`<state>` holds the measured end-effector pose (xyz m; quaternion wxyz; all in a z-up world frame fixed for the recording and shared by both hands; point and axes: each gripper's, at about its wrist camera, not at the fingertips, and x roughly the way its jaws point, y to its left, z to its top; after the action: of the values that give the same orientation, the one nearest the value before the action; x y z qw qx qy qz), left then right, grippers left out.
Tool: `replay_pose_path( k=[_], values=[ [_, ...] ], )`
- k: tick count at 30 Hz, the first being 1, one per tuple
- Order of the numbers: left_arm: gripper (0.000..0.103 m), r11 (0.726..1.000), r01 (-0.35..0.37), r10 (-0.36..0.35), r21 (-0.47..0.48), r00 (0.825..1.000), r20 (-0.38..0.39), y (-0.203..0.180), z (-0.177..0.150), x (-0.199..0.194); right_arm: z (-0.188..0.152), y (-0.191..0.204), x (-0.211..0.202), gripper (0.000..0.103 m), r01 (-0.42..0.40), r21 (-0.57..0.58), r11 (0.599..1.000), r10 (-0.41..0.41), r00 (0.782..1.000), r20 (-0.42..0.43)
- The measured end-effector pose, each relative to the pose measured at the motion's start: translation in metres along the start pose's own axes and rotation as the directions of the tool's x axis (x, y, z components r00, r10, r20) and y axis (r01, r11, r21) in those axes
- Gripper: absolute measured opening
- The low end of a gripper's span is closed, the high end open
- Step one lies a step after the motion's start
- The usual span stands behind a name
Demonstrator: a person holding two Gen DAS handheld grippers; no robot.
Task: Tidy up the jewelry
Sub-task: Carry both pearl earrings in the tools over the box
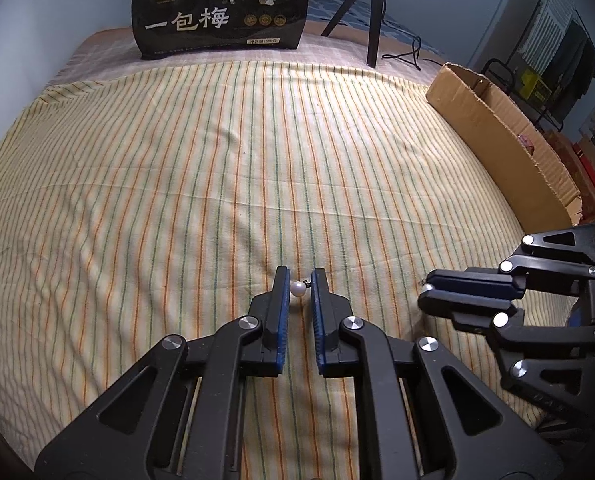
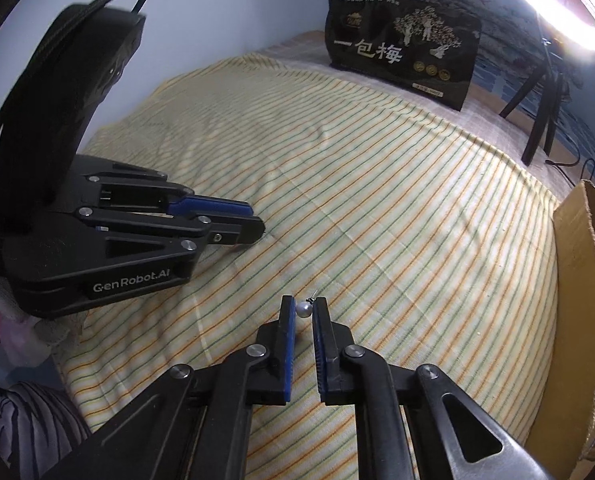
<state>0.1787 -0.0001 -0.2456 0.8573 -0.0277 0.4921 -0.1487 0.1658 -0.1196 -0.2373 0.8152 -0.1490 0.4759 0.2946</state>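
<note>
- Two grippers work over a striped cloth [image 1: 217, 168]; wide bare fabric lies ahead of both.
- The left gripper [image 1: 300, 289] pinches a pearl earring [image 1: 298, 289] between its fingertips, just above the cloth.
- The right gripper [image 2: 304, 309] clamps a second pearl earring [image 2: 303, 309], its post pointing up and away.
- A cardboard box [image 1: 505, 140] borders the cloth's right edge; its contents are barely visible.
- A black snack bag [image 1: 221, 8] and a tripod [image 1: 371, 12] stand at the far edge.
</note>
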Motion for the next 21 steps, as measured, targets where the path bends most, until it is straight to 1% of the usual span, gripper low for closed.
replay_pose_path(
  k=[9,21],
  values=[
    [0.009,1.000,0.007,-0.007,0.005,1.000,0.029,-0.007,0.002,-0.021,-0.007,-0.008,-0.031,0.006,0.016,0.047,0.999,-0.018,0.999,0.045],
    [0.009,0.998,0.038,-0.042,0.055,0.996,0.078,-0.039,0.010,-0.052,-0.029,-0.034,-0.085,0.006,0.047,0.155,0.987,-0.067,0.990,0.126]
  ],
)
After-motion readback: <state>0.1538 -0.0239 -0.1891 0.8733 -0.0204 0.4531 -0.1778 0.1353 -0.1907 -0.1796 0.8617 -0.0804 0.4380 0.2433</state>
